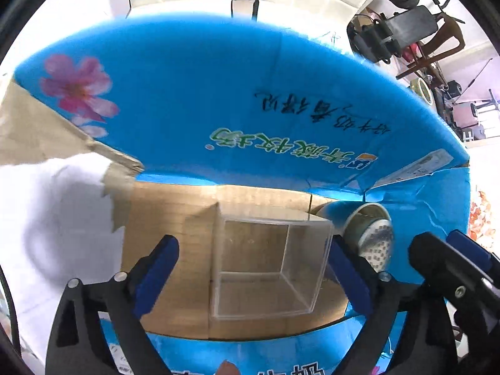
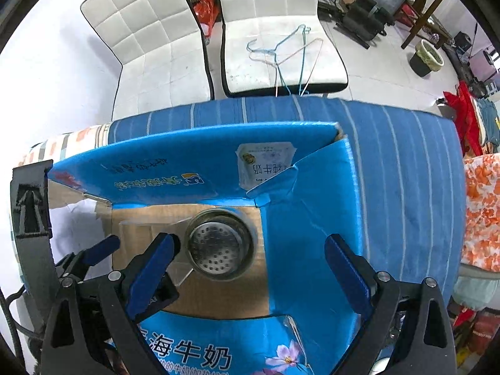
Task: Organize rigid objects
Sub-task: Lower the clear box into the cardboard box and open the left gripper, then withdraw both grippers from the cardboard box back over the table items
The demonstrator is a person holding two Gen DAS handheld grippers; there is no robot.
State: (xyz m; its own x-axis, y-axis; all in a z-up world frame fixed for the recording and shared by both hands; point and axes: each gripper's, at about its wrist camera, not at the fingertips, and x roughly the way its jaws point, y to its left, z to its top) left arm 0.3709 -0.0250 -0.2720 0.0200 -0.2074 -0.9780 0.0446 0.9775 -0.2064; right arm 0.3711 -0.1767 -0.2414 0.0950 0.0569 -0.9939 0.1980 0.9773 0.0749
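Observation:
A clear plastic box (image 1: 268, 265) stands on the brown floor of an open blue milk carton (image 1: 218, 100). Next to it on the right lies a blue cup with a perforated metal strainer (image 1: 372, 234). My left gripper (image 1: 253, 265) is open, its blue fingers on either side of the clear box, with a gap on the left side. In the right wrist view the strainer cup (image 2: 220, 245) stands in the carton (image 2: 306, 218), and my right gripper (image 2: 250, 268) is open above it, not touching. The left gripper's fingers (image 2: 100, 250) show at the left.
The carton sits on a blue striped cloth (image 2: 406, 162). White paper (image 1: 53, 218) lies at the carton's left. Two white padded chairs (image 2: 187, 47) with wire hangers (image 2: 287, 53) stand behind. A bin (image 2: 426, 57) and clutter are at the far right.

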